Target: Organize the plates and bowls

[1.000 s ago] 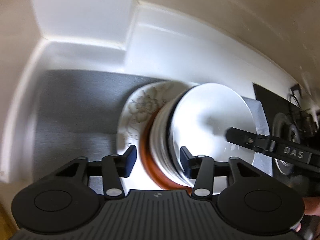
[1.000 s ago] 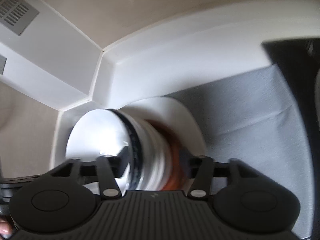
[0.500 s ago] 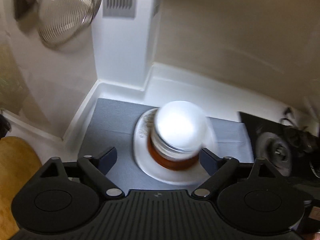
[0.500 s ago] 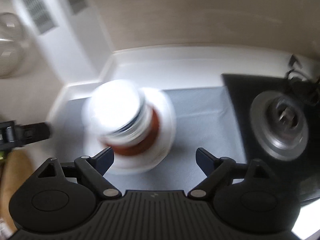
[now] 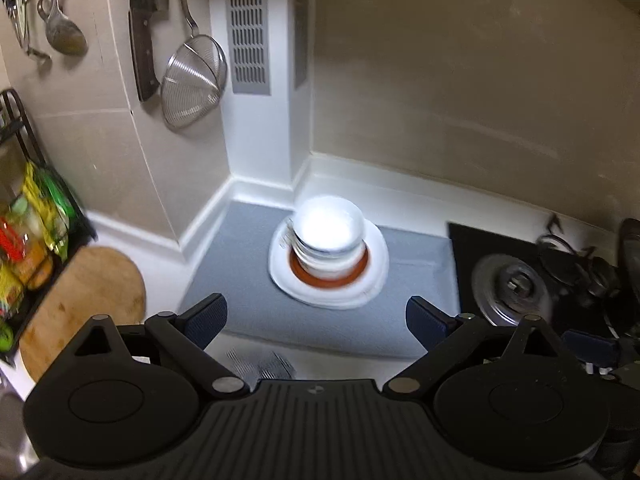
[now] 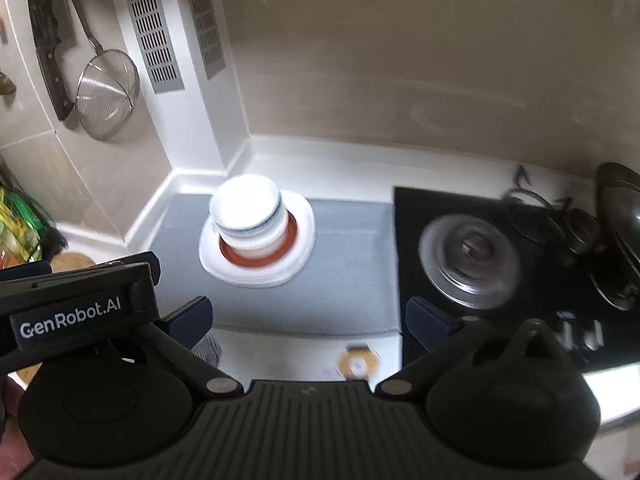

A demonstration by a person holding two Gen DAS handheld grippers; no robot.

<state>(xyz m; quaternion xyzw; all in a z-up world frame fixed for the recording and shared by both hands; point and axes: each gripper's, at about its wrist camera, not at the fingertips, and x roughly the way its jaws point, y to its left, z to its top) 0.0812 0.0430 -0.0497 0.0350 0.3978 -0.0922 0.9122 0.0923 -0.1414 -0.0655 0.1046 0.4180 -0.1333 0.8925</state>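
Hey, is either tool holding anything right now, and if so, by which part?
Nothing is held. The left tool and right tool have just been opening, with nothing between their jaws. The stack of bowls and plates sits alone on the grey mat.

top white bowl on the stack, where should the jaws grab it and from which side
Take the top white bowl by its rim, from above. It sits upright and open, nested in other bowls over an orange dish and white plates, so only its rim stands clear. One jaw inside, one outside. Probably the near edge, since a white wall corner stands behind.
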